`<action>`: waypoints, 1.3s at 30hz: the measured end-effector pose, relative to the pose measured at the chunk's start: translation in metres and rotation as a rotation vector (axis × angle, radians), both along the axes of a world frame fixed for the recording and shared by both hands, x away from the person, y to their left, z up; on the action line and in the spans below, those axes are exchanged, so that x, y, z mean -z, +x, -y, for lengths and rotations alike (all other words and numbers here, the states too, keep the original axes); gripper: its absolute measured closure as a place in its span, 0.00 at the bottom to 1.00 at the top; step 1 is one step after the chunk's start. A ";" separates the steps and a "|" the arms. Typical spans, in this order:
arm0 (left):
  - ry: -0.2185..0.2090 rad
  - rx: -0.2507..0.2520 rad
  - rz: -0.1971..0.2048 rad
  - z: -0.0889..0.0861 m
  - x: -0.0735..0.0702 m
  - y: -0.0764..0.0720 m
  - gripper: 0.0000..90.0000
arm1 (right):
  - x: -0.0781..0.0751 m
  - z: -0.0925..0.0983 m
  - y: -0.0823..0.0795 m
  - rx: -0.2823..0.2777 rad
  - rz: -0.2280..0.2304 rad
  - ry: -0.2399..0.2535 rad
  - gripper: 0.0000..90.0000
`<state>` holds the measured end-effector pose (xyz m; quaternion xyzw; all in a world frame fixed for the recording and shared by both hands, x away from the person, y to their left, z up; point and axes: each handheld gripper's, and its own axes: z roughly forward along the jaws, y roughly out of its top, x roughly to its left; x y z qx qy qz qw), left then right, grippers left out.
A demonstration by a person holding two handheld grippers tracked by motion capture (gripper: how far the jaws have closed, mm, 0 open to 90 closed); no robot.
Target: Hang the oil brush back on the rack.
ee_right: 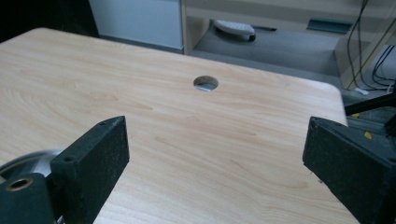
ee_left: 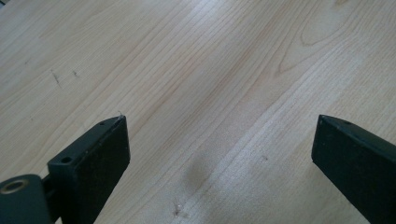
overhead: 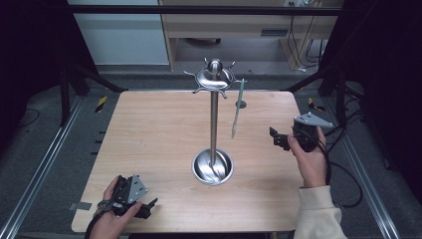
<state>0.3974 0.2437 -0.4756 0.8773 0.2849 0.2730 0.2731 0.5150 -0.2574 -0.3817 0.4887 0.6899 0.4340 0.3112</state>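
Note:
A tall steel hanging stand [overhead: 214, 119] rises from a round bowl-shaped base [overhead: 212, 167] at the middle of the wooden table [overhead: 159, 129]. Its top carries a ring of hooks [overhead: 214, 77]. One slim pale utensil [overhead: 237, 109] hangs from a hook on the right side, clear of the table. My left gripper [overhead: 149, 208] rests low at the front left corner, open over bare wood [ee_left: 222, 122]. To the right of the stand my right gripper [overhead: 274, 138] is held above the table, open and holding nothing [ee_right: 215, 123], with the edge of the base [ee_right: 28, 161] at its lower left.
A round cable hole [overhead: 240, 104] [ee_right: 206, 83] sits in the table near its far edge. Dark frame rails run along both sides of the table. Beyond the far edge are a wooden cabinet [overhead: 239, 25] and hanging cables [overhead: 303, 45].

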 end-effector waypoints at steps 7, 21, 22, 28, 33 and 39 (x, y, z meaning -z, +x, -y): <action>0.000 0.000 0.000 0.000 0.000 0.000 0.04 | 0.014 -0.011 0.004 -0.040 -0.095 -0.040 0.11; -0.003 -0.002 0.001 0.000 0.000 0.000 0.04 | 0.045 -0.035 0.010 -0.122 -0.173 -0.150 0.11; -0.004 -0.002 0.001 0.000 0.000 0.000 0.04 | 0.049 -0.039 0.011 -0.128 -0.179 -0.164 0.11; -0.004 -0.002 0.002 0.000 0.000 0.000 0.04 | 0.059 -0.047 0.012 -0.139 -0.198 -0.204 0.11; -0.004 -0.002 0.001 0.000 0.000 0.000 0.04 | 0.071 -0.049 0.014 -0.145 -0.224 -0.200 0.11; -0.003 -0.001 0.001 0.000 0.000 0.000 0.04 | 0.087 -0.052 0.016 -0.166 -0.269 -0.188 0.11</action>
